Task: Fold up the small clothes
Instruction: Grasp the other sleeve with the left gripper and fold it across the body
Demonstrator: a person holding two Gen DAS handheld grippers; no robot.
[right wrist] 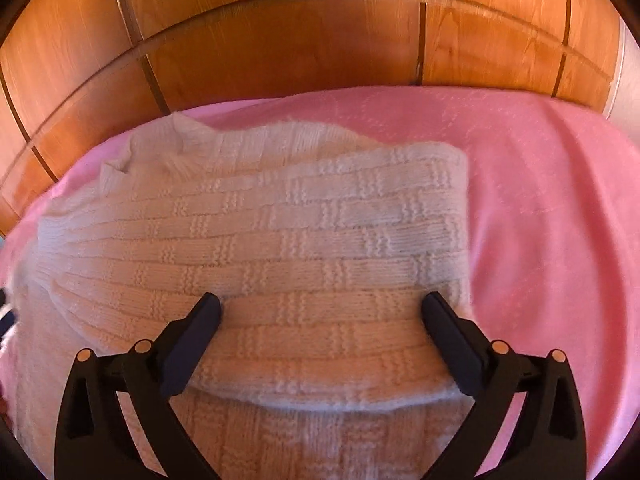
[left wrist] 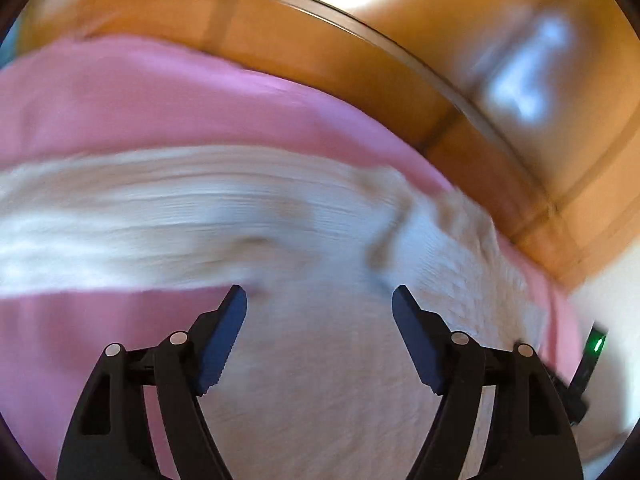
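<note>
A cream knitted sweater (right wrist: 280,240) lies on a pink cover (right wrist: 540,200), with one part folded over the rest so a folded edge runs across the near side. My right gripper (right wrist: 322,300) is open and empty just above that folded part. In the blurred left wrist view the same sweater (left wrist: 320,360) fills the lower middle, with a long part stretching left. My left gripper (left wrist: 320,294) is open and empty over it.
A wooden panelled headboard (right wrist: 300,40) stands behind the pink cover; it also shows in the left wrist view (left wrist: 320,52). A dark device with a green light (left wrist: 596,346) sits at the right edge. The pink cover (left wrist: 120,92) extends to the left.
</note>
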